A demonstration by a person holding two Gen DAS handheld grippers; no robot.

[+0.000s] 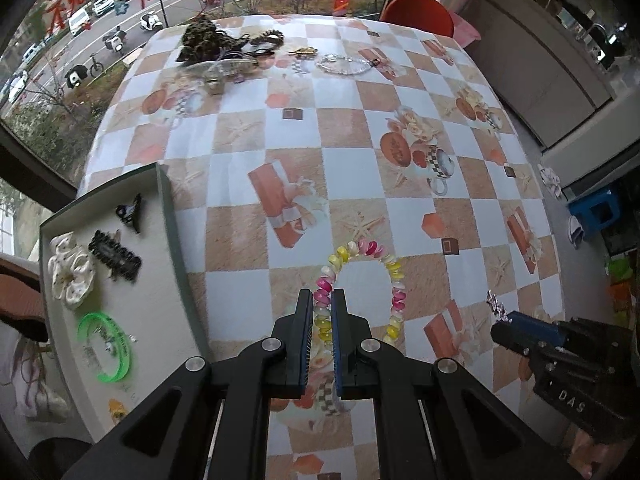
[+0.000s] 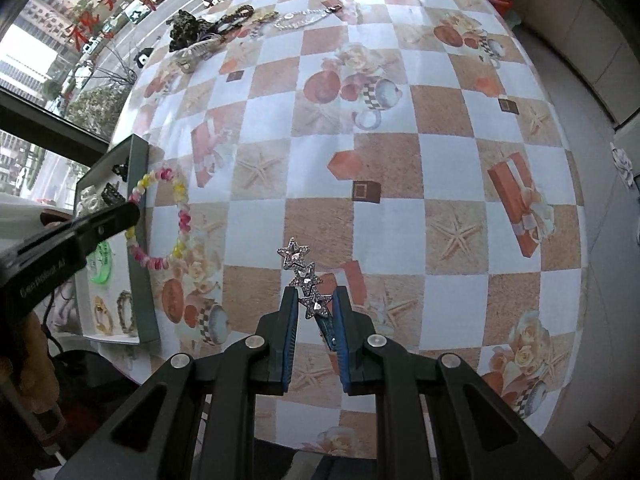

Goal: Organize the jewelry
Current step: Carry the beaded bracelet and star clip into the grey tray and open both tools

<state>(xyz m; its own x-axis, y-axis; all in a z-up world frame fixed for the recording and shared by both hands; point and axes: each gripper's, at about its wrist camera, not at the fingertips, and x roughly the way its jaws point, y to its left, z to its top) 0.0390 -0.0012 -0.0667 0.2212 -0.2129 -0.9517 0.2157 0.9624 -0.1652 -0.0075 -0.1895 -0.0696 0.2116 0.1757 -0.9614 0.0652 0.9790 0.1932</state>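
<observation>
While you carry the coil (image 1: 362, 280) pinched at one point on its loop by the left gripper (image 1: 322, 308), most of that pink, yellow and white ring hangs free beyond the fingertips. It is held over the table (image 1: 360, 128), just to the right of the tray (image 1: 166, 216). A loose, springy loop like this can swing and catch the tray's wall as you cross it, which could drag it out of the narrow pinch or nudge the tray. Clear the wall before you lower.

The right gripper (image 2: 315, 308) has its jaws closed on the star clip (image 2: 306, 276), gripping near the lowest star while the other stars stick out past the tips. It looks tilted between the pads, so the hold is probably slight; a quick turn of your wrist could let it pivot or slip and drop onto the cloth.

Inside the tray already lie a scrunchie (image 1: 72, 270), a black clip (image 1: 114, 256), a small claw (image 1: 130, 212) and a green bangle (image 1: 106, 348). Set the coil down on top of these and it could tangle in the clip's teeth. Choose bare floor in the tray.

More pieces wait at the far edge (image 1: 248, 52); I judge the sorting well short of done.
</observation>
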